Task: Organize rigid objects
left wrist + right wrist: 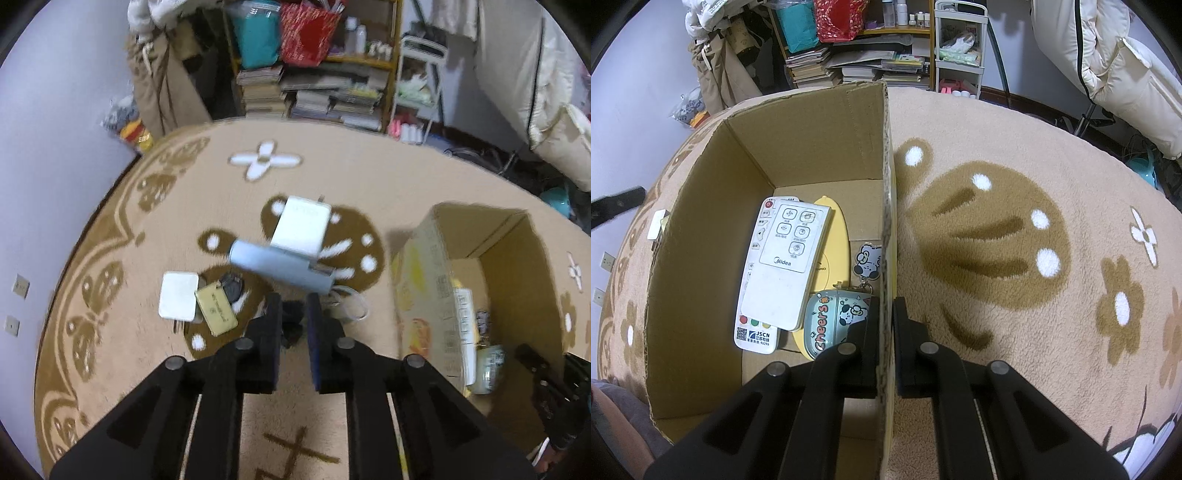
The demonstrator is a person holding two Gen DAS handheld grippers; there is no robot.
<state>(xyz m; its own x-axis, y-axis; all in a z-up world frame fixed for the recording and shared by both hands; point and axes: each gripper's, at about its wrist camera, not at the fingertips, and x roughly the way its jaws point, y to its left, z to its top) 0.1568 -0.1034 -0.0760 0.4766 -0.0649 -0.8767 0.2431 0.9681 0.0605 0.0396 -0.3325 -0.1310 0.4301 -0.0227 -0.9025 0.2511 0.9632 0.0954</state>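
Pinching the box wall [886, 229], right gripper [885, 306] has one finger inside and one outside the cardboard. Inside the box, near to far: a "cheers" case [833, 321] just beside the inner finger, a bear keychain [866, 258], two stacked white remotes [783, 266] on a yellow item [836, 240]. Left gripper [293, 299] hovers over the rug [221, 369], fingers narrowly apart, something dark between them; grip unclear. Beyond its tips: a gold tag [216, 308] and a white pad [178, 295] touching, a blue-grey bar [280, 266], then a white charger [301, 225]. Box [424, 280] sits to the right. Shelves [871, 55] far back.
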